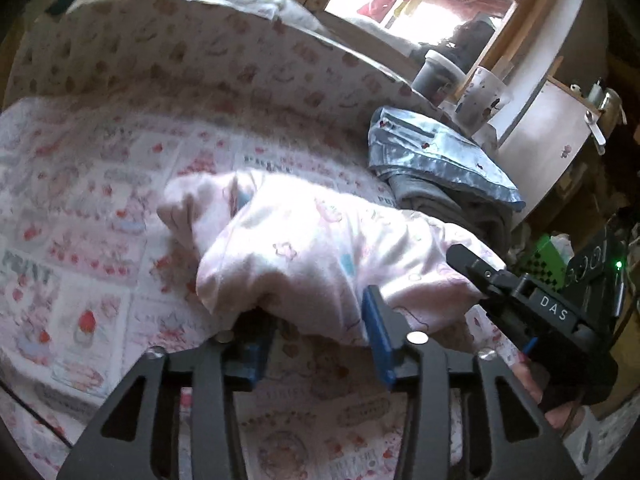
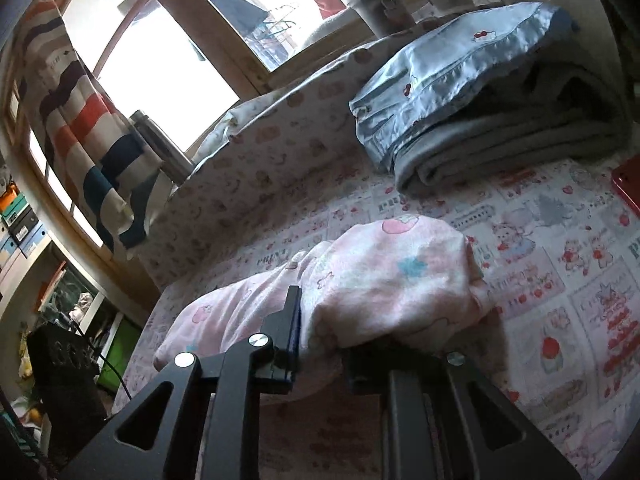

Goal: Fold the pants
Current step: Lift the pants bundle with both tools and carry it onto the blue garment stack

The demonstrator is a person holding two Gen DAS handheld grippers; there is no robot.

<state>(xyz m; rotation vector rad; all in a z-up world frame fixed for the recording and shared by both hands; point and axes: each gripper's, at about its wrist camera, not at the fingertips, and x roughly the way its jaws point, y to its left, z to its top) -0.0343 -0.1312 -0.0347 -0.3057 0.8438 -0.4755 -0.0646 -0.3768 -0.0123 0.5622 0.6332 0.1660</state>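
The pink printed pants (image 1: 304, 240) lie bunched on the patterned bed sheet (image 1: 80, 208). In the left wrist view my left gripper (image 1: 314, 320) is at their near edge. Its blue pads (image 1: 380, 336) stand apart with a fold of cloth draped loosely between them, so it is open. My right gripper (image 1: 474, 262) comes in from the right, its finger buried in the cloth. In the right wrist view the right gripper (image 2: 328, 320) is shut on the pants (image 2: 392, 276). One finger (image 2: 294, 320) shows and the other is hidden under the fabric.
A folded stack stands at the back: a light blue satin garment (image 2: 460, 76) on grey cloth (image 2: 500, 140). Cups (image 1: 434, 76) sit on the sill by the window. A red object (image 2: 628, 188) lies at the right edge of the bed. A striped cloth (image 2: 80, 120) hangs on the left.
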